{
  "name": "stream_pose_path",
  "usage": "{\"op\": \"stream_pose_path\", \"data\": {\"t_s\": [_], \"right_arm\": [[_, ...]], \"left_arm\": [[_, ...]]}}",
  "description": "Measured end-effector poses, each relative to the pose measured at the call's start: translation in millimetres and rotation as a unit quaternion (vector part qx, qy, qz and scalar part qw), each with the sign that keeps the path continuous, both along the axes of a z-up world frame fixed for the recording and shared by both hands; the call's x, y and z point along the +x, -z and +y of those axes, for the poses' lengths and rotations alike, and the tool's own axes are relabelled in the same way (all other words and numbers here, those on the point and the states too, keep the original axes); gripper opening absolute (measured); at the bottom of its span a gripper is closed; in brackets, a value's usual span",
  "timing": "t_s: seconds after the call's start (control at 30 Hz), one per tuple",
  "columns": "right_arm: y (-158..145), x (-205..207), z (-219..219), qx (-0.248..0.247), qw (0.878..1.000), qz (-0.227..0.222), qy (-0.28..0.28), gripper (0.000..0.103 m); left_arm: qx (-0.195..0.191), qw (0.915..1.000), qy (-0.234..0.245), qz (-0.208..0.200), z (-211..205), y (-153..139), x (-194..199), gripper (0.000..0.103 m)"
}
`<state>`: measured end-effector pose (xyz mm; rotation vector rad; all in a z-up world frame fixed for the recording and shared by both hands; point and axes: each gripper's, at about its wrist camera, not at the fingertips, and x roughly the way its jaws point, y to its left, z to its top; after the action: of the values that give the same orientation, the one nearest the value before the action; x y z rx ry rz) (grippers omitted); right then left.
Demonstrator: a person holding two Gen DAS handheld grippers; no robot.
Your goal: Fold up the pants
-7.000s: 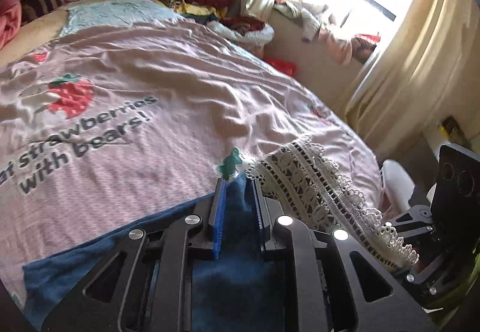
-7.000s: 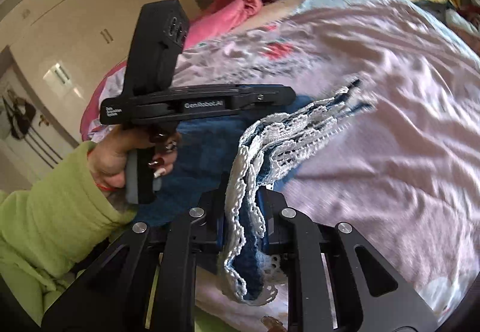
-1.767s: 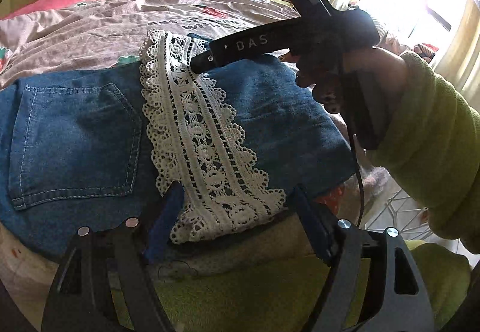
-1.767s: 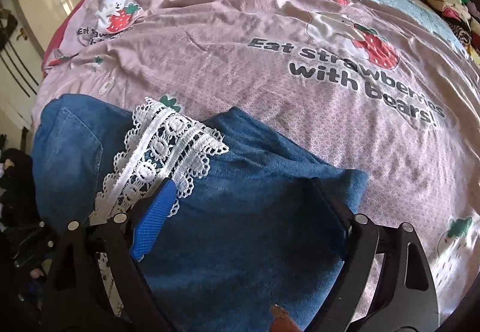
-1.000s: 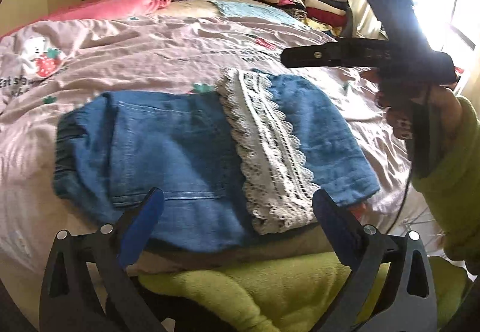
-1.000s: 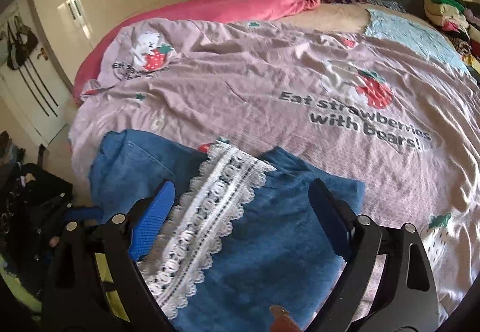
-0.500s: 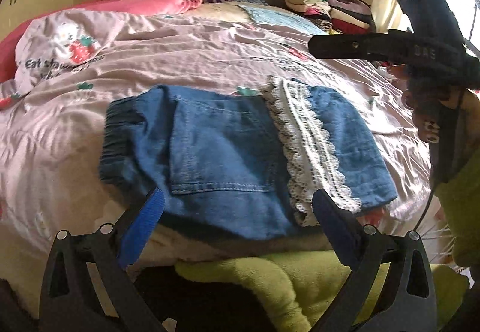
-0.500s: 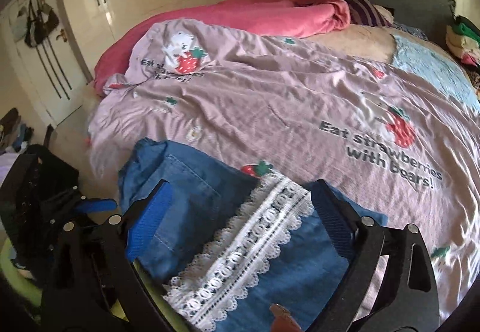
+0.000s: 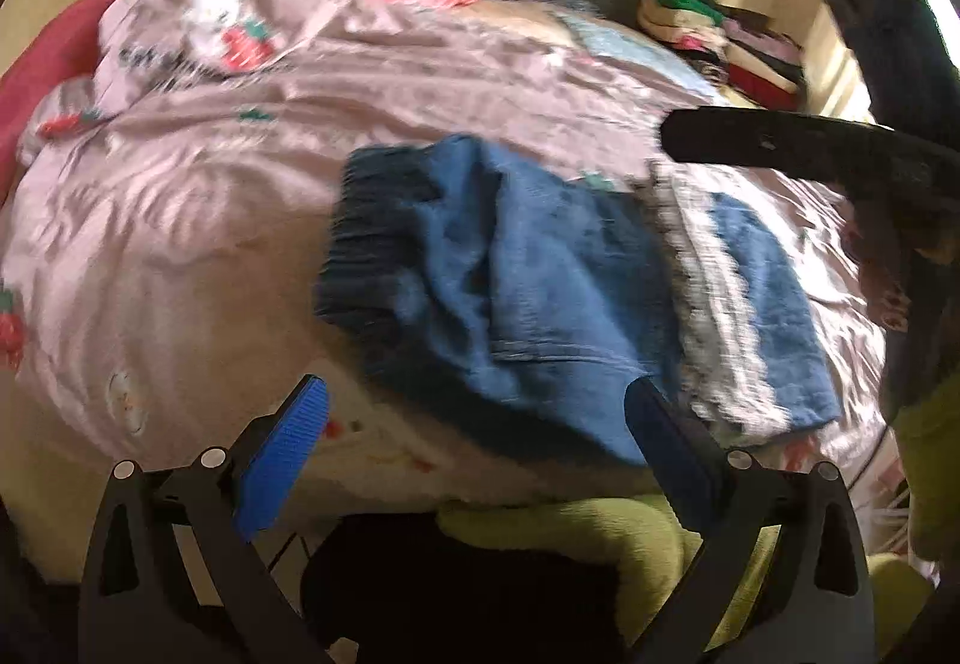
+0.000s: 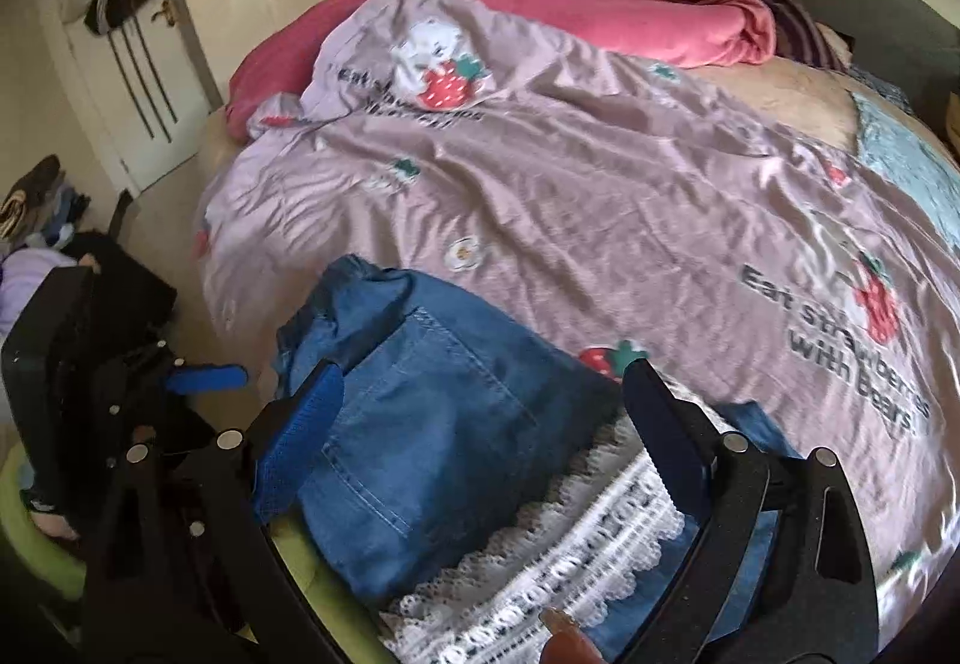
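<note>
Since half a second ago both views have swung left, so the folded denim pants (image 9: 558,298) with their lace hem (image 10: 558,562) sit further right on the bed (image 9: 180,256). The left gripper (image 9: 474,448) and right gripper (image 10: 480,424) hover above them, jaws spread wide, holding nothing.

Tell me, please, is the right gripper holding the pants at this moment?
No, the right gripper is open with its jaws spread wide above the folded denim pants, gripping nothing.
</note>
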<state>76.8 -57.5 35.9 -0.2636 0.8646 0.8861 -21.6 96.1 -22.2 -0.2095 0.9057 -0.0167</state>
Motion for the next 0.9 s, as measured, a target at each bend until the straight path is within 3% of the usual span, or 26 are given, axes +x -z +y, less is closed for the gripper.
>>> {"op": "stream_pose_path", "data": {"t_s": [0.17, 0.4, 0.5, 0.83, 0.87, 0.9], "right_arm": [[7.4, -2.4, 27.2, -0.010, 0.999, 0.009, -0.030, 0.088], [18.9, 0.4, 64.4, -0.023, 0.997, 0.023, -0.065, 0.088], [26.4, 3.8, 79.6, -0.030, 0.996, 0.037, -0.078, 0.088], [60.8, 7.2, 129.1, -0.073, 0.989, 0.057, -0.119, 0.088], [66.5, 9.4, 130.9, -0.074, 0.988, 0.064, -0.120, 0.084], [69.0, 11.2, 131.7, -0.075, 0.988, 0.066, -0.120, 0.074]], "left_arm": [[-0.049, 0.9979, -0.041, 0.005, 25.9, 11.1, -0.4, 0.098], [-0.131, 0.9904, -0.035, -0.026, 33.5, 16.2, 2.8, 0.096], [-0.143, 0.9891, -0.025, -0.022, 29.9, 22.8, 7.9, 0.065], [-0.153, 0.9880, -0.021, -0.009, 31.1, 39.4, 16.2, 0.065], [-0.154, 0.9878, -0.022, -0.009, 31.1, 40.2, 16.3, 0.066], [-0.156, 0.9875, -0.022, -0.010, 31.1, 40.3, 16.1, 0.066]]}}
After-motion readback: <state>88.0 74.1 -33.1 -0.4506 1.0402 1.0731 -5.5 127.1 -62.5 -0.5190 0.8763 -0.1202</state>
